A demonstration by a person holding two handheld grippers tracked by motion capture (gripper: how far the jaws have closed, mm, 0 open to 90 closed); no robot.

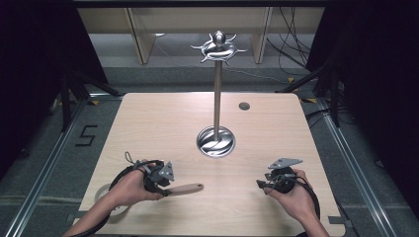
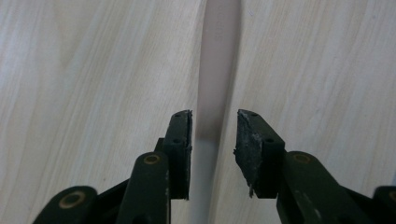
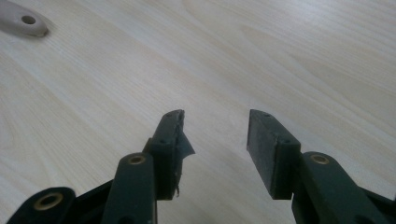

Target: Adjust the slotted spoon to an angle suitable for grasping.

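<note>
Pale wood desk (image 1: 148,123), bare around both hands. Near the front edge, the left gripper (image 2: 213,135) stands parted astride a wooden handle (image 1: 187,188), not clamping. The right gripper (image 3: 215,140) gapes over open wood. Farther, mid-desk, a metal stand (image 1: 216,98) rises.

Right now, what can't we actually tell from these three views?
- Utensil head: in the high view the left gripper and hand cover all but the beige handle, so the utensil type is unknown.
- Grip: in the left gripper view the handle lies between parted jaws; contact unclear.
- Handle's far end: cut off by the top edge there.
- Stand's top hooks: too small to tell how many.
- Right gripper: jaws tiny in the high view.
</note>
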